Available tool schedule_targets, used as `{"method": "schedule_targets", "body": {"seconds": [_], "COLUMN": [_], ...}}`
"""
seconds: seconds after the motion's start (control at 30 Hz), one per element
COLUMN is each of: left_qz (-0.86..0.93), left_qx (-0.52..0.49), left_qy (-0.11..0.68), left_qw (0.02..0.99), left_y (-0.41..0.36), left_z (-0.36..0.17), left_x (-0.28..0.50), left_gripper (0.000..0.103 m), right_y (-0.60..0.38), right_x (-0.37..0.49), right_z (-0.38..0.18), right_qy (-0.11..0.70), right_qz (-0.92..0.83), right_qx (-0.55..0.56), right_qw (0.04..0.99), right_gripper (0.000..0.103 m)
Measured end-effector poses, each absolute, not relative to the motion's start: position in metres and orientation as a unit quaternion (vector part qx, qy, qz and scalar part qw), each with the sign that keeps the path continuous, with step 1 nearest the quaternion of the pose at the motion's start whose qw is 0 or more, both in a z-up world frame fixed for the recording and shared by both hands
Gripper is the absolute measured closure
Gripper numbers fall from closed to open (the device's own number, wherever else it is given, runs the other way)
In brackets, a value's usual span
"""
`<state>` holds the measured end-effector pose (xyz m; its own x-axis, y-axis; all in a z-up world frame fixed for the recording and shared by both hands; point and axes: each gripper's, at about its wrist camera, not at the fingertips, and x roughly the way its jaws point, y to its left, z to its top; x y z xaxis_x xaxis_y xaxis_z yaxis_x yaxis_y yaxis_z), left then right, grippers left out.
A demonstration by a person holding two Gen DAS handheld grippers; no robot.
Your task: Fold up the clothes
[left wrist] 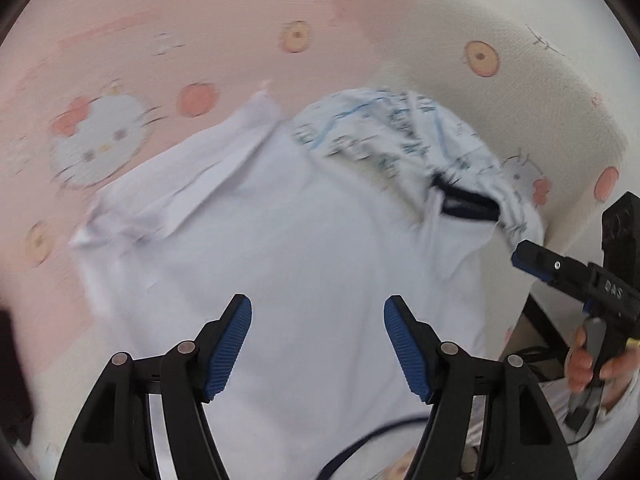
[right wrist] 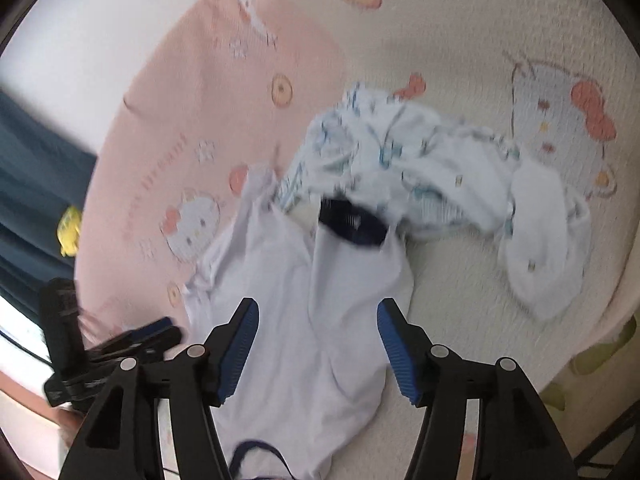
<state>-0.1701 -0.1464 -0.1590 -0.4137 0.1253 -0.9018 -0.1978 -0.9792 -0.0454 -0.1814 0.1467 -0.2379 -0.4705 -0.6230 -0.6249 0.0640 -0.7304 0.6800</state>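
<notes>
Closest to me, at the bottom of the left wrist view, my left gripper (left wrist: 318,344) stands released, blue pads apart with nothing between them, only cloth below. My right gripper (right wrist: 318,346) reads the same in its own view: jaws spread, pads pressing on nothing. From the left view I also catch that right gripper at the right edge, with the hand (left wrist: 596,364) wrapped round its handle.

Under both sets of fingers lies the white shirt (left wrist: 288,264), filling the centre of each frame, spread on the pink cartoon-cat bedspread (left wrist: 168,20). It looks loosely doubled lengthwise, with a long crease running up its middle in the right wrist view and a rumpled edge toward the left of the frame. Its dark navy collar (right wrist: 354,222) sits at the far end, just above frame centre. A thin dark trim loops near the bottom edge, between my jaws.

Beyond the collar, touching the shirt's far end, a heap of printed white-and-blue clothes (right wrist: 420,168) sprawls toward the upper right, unfolded.

I judge I am between grips on the shirt: one fold laid, neither hand holding. Next I would need to pick two points on the near hem or the side edge and carry it toward the collar, keeping clear of the heap. Motion blur hides the exact edges.
</notes>
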Motion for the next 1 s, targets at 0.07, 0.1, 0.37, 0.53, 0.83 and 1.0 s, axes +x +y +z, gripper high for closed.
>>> {"method": "schedule_targets", "body": {"seconds": [0.07,0.1,0.37,0.53,0.83,1.0], "left_qz": [0.842,0.843,0.852,0.857,0.861,0.87], "left_qx": [-0.533,-0.533,-0.522,-0.515,-0.5,-0.463], "left_qy": [0.027,0.023,-0.012,-0.019,0.09,0.168], "left_qw": [0.078,0.069,0.026,-0.002,-0.025,-0.031], "left_y": [-0.165,-0.174,-0.222,-0.236,-0.245,-0.245], "left_z": [-0.154,-0.152,-0.145,-0.148,-0.172,-0.188], "left_x": [-0.153,-0.145,-0.08,-0.055,0.011,0.04], "left_gripper": [0.036,0.036,0.036,0.036,0.036,0.036], "right_y": [0.137,0.132,0.114,0.115,0.146,0.152], "right_x": [-0.175,-0.171,-0.138,-0.125,-0.096,-0.09], "right_z": [-0.24,-0.241,-0.239,-0.238,-0.24,-0.25], "right_qy": [-0.287,-0.281,-0.288,-0.286,-0.324,-0.352], "right_qz": [-0.8,-0.798,-0.79,-0.785,-0.777,-0.757], "right_qx": [0.479,0.484,0.481,0.482,0.492,0.504], "right_qw": [0.22,0.224,0.248,0.263,0.223,0.223], "right_gripper": [0.042,0.042,0.042,0.042,0.042,0.042]}}
